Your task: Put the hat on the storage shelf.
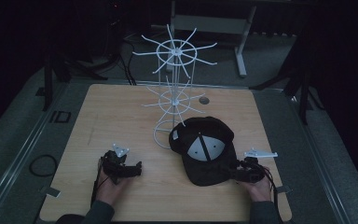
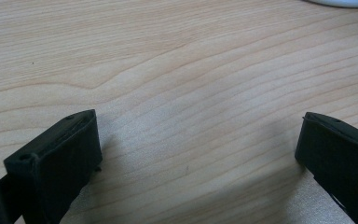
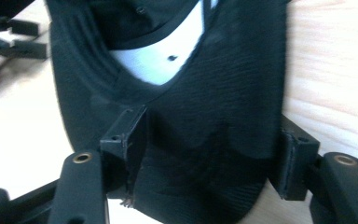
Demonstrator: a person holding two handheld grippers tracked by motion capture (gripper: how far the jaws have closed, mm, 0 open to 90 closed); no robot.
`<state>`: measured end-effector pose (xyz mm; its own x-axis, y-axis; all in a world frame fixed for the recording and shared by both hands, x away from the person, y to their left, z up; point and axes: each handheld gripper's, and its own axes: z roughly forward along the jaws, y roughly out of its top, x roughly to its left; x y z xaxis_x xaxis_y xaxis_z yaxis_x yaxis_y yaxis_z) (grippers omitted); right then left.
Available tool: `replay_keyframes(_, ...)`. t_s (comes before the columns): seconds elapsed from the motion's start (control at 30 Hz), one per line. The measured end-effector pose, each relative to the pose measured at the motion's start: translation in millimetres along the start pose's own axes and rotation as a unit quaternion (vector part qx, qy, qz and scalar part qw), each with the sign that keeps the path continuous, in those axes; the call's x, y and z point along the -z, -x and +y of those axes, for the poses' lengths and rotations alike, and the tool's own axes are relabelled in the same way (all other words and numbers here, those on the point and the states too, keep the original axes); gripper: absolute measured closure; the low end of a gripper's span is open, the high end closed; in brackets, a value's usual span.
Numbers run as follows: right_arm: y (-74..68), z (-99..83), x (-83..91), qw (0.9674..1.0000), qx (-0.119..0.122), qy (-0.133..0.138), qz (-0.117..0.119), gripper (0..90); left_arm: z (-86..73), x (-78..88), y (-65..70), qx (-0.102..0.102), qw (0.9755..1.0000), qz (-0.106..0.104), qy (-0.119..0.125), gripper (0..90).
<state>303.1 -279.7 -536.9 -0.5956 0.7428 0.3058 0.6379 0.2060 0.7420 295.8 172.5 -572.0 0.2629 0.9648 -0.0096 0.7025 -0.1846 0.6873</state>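
Note:
A black cap (image 1: 205, 149) lies upside down on the wooden table (image 1: 121, 116), its white lining facing up and its brim toward me. My right gripper (image 1: 238, 171) is at the brim's right front. In the right gripper view the jaws of that gripper (image 3: 209, 144) stand apart with the cap's brim (image 3: 233, 84) passing between them, one jaw over it and one at its far edge. My left gripper (image 1: 137, 169) rests low on the table left of the cap. Its jaws (image 2: 198, 140) are wide apart over bare wood.
A white wire hat rack (image 1: 175, 100) with two tiers of spokes stands behind the cap, its ring base (image 2: 340, 2) touching the table near the cap's left side. A small round hole (image 1: 204, 100) sits at the back of the table. Dark floor surrounds the table.

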Motion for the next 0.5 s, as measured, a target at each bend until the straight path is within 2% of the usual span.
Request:
replay_keyframes(0.07,-0.7,-1.3,-4.1,0.9999,0.004,-0.002,0.016,40.3,0.1,0.0,0.1,0.000,1.0000,0.000,0.000,0.1)
replay_keyframes(0.13,-2.3,-2.3,-8.0,0.9998,0.008,-0.006,0.020,44.1,0.1,0.0,0.1,0.000,1.0000,0.000,0.000,0.1)
replay_keyframes(0.23,-4.3,-3.9,-10.6,0.9987,0.007,-0.005,0.050,52.8,0.1,-0.1,0.1,0.000,1.0000,0.000,0.000,0.1)
replay_keyframes(0.3,-5.7,-4.2,-11.3,0.9981,0.008,-0.004,0.061,58.3,0.1,-0.1,0.1,0.001,1.0000,0.000,0.000,0.1)
replay_keyframes(0.4,-8.3,-5.3,-10.6,0.9959,0.006,0.001,0.090,66.4,0.1,-0.1,0.1,0.000,1.0000,0.000,0.000,0.1)
replay_keyframes(0.5,-12.2,-7.2,-11.6,0.9945,0.008,-0.003,0.104,69.8,0.1,-0.1,0.1,0.000,1.0000,0.000,0.000,0.1)
